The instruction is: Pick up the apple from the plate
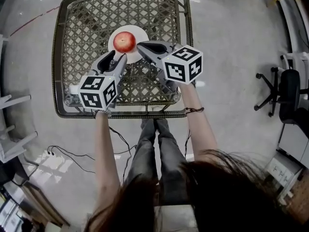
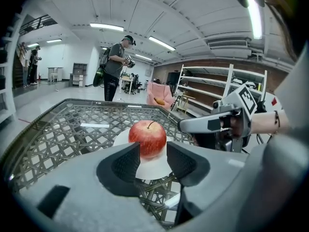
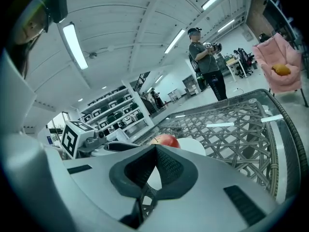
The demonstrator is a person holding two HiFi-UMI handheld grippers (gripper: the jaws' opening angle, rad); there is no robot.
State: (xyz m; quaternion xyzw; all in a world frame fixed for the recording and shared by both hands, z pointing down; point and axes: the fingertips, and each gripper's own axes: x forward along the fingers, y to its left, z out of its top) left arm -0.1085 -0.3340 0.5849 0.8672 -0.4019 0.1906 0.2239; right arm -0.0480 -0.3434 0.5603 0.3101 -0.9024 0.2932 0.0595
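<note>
The apple [image 1: 124,42] sits on its white plate [image 1: 140,32] mid-table [image 1: 87,23]. The left gripper [image 1: 115,58] has its fingers partly open and lined up on the apple, not touching it, probably for the grab. The right gripper [image 1: 140,46] is pinched closed and empty, just parked nearby.

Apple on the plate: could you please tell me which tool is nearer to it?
Left, narrowly, I think. The left tool faces the apple with open jaws just short of it; the right tool, shut, sits at its right side.
</note>
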